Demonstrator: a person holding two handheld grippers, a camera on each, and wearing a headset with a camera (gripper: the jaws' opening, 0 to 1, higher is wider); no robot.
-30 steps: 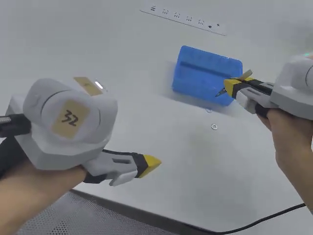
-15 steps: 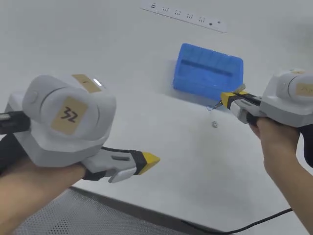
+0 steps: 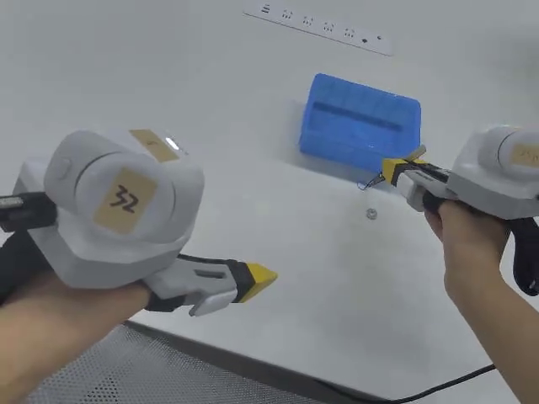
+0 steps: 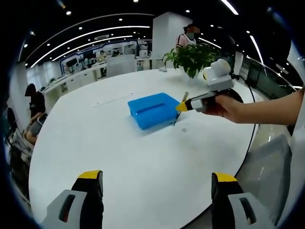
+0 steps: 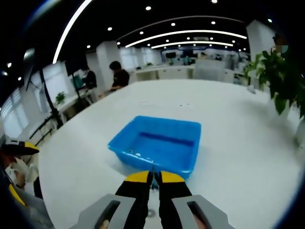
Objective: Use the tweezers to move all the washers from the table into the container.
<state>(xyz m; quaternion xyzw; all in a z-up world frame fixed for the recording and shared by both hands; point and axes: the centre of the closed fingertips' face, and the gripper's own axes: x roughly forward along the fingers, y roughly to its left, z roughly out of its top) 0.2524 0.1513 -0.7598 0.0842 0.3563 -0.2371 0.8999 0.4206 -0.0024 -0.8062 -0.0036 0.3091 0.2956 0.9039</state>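
Washer (image 3: 371, 214) lies alone on the white table (image 3: 253, 126) in the head view, a little in front of the blue container (image 3: 360, 118) and apart from it. My right gripper (image 3: 392, 172) hangs just above and beside it, with the tweezers (image 3: 369, 182) poking from its yellow tips toward the container's near wall. My left gripper (image 3: 255, 281) is well off to the side, over the table's near edge.

From the left gripper view, my own jaws stand wide apart with nothing between them. Beyond them are the container (image 4: 153, 109) and the right gripper (image 4: 185, 106) beside it.

From the right gripper view, my jaws are pinched narrow on the tweezers (image 5: 153, 172), which point at the container (image 5: 159, 143). Small specks lie along its near inside wall; I cannot tell whether they are washers.
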